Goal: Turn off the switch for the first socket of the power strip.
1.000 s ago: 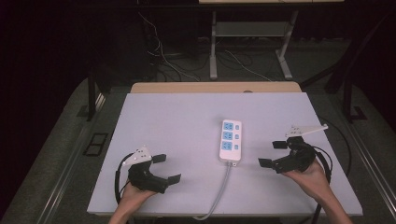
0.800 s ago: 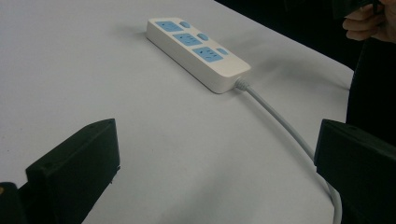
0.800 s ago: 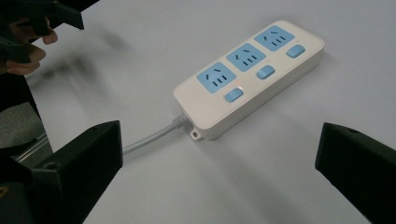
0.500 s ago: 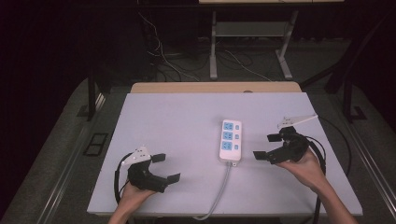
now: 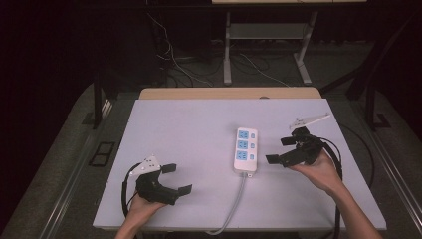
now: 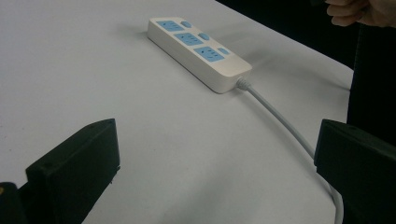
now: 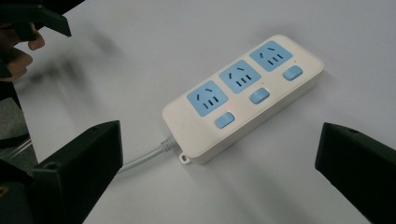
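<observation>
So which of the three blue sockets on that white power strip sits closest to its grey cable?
The end blue socket on the white power strip, beside the grey cable; a small red light glows near its blue switch, unlike the other two.

White power strip (image 5: 246, 150) with three blue sockets, lying flat right of centre before me; grey cord (image 5: 232, 206) trails toward my near edge.

The high view looks forward and down from above the person's side onto the whole table (image 5: 199, 124). The left gripper view sits low, near the table, facing along it toward the power strip (image 6: 198, 44). The right gripper view looks down on the power strip from closer, perhaps from just beside it. All three share it.
</observation>
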Demonstrator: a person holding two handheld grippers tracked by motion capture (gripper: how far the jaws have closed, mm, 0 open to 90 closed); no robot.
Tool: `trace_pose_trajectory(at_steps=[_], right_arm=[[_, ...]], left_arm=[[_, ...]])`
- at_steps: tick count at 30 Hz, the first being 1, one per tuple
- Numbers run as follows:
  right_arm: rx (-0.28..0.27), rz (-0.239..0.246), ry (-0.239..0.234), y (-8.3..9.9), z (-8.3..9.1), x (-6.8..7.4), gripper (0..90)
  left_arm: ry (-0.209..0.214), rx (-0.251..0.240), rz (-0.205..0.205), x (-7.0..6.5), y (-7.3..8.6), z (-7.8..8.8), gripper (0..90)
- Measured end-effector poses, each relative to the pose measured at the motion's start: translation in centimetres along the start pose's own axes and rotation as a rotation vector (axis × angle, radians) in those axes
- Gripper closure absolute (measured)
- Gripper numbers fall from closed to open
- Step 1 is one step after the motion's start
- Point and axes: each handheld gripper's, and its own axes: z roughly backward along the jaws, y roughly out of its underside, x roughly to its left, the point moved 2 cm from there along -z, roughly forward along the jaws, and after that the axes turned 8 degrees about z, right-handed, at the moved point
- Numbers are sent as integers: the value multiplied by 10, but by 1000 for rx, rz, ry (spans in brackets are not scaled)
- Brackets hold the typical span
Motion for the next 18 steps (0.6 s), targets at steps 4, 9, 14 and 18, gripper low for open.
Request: trace_pose_trajectory(at_steps=[4,9,14,18], right_arm=[[13,2,0,-4,-4,-2,7],[28,2,-7,-6,-11,-4,7],[45,1,-10,-8,-17,-7,7],[56,-2,-12,-9,-21,-9,6]], left_arm=[[-1,3,-1,0,0,0,0],[0,5,-2,1,0,-1,0],[-3,4,0,1,0,0,0],[-3,10,0,2,1,-1,0]])
